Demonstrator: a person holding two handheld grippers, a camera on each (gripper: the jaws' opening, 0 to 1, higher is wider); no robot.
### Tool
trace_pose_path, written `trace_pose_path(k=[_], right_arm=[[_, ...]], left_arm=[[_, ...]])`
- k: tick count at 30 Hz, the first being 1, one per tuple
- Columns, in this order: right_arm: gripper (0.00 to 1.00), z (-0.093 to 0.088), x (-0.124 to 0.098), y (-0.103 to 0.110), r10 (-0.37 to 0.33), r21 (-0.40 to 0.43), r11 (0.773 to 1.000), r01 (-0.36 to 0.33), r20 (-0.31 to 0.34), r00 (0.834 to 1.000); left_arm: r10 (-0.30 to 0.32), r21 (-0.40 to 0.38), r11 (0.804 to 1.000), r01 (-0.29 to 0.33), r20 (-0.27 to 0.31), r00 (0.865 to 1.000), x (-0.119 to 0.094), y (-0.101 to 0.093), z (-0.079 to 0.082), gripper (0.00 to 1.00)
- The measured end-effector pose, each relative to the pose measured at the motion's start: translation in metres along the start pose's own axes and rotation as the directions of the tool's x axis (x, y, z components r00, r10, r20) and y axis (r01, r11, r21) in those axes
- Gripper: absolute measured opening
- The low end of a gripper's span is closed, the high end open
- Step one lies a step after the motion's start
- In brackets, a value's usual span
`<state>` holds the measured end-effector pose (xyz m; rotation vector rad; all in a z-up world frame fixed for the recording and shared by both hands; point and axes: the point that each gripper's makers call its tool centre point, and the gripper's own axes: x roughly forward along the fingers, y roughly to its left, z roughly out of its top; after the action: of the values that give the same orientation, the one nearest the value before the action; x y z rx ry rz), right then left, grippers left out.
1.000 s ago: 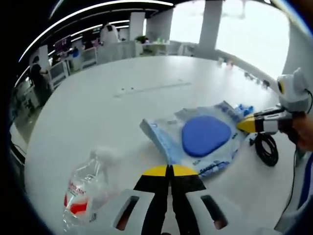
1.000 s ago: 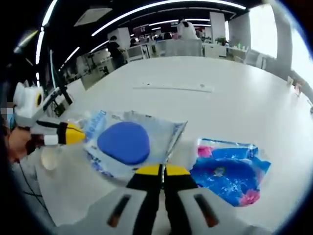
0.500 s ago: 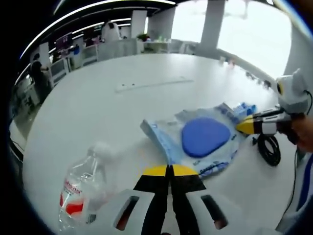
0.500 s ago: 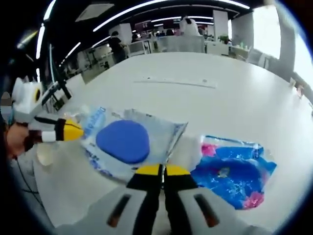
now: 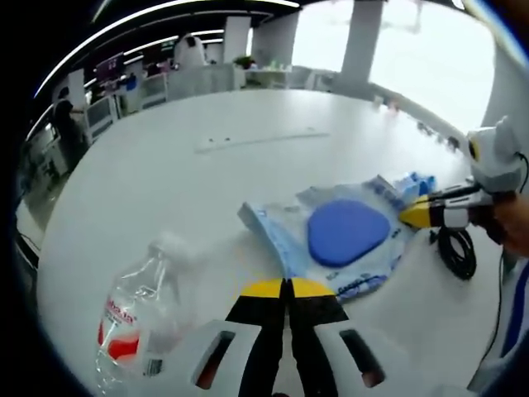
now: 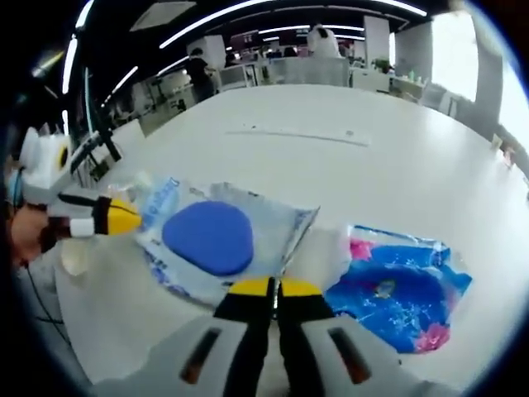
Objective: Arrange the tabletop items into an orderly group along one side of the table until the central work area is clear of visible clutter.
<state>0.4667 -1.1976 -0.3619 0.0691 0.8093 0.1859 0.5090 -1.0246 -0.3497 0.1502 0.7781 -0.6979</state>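
Left gripper [image 5: 288, 288]: yellow-tipped jaws pressed together, nothing visibly between them, tips at the near edge of the clear packet [image 5: 331, 240]. Right gripper [image 6: 275, 287]: jaws also pressed together, tips at the opposite edge of the same packet; whether either set actually pinches the plastic cannot be told.

Counts: one clear plastic packet with a blue rounded pad [image 5: 347, 231] inside, one blue and pink packet [image 6: 399, 287], one water bottle [image 5: 136, 318], one black cable coil [image 5: 452, 251], two grippers.

In the left gripper view the clear packet lies flat on the white table [image 5: 190, 182], just beyond and right of the jaws. The right gripper comes in from the far right, held by a hand [image 5: 514, 231], its yellow tip touching the packet's right edge. The cable coil sits on the table just below that tip. The bottle, clear with a red label, lies on its side to the near left of the jaws, apart from the packet.

In the right gripper view the clear packet is just beyond and left of the jaws; the blue and pink packet lies to the right of them, close beside the clear one. The left gripper enters from the left, yellow tip at the packet's left edge. Far off: office desks [image 6: 306, 76] and a standing person [image 6: 198, 70].
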Motion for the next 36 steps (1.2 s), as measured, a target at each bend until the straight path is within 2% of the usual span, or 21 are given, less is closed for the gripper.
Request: trace_pose_path(k=[16, 36], right_arm=[[0.01, -0.0035, 0.003, -0.001, -0.017, -0.023, 1.0, 0.017, -0.014, 1.0], [0.1, 0.0018, -0.0013, -0.003, -0.045, -0.033, 0.998, 0.045, 0.01, 0.999]], left_arm=[[-0.005, -0.005, 1.0, 0.005, 0.003, 1.0, 0.0005, -0.0008, -0.0038, 0.0], [0.0, -0.031, 1.0, 0.001, 0.034, 0.999, -0.0024, 0.0028, 0.0, 0.0]])
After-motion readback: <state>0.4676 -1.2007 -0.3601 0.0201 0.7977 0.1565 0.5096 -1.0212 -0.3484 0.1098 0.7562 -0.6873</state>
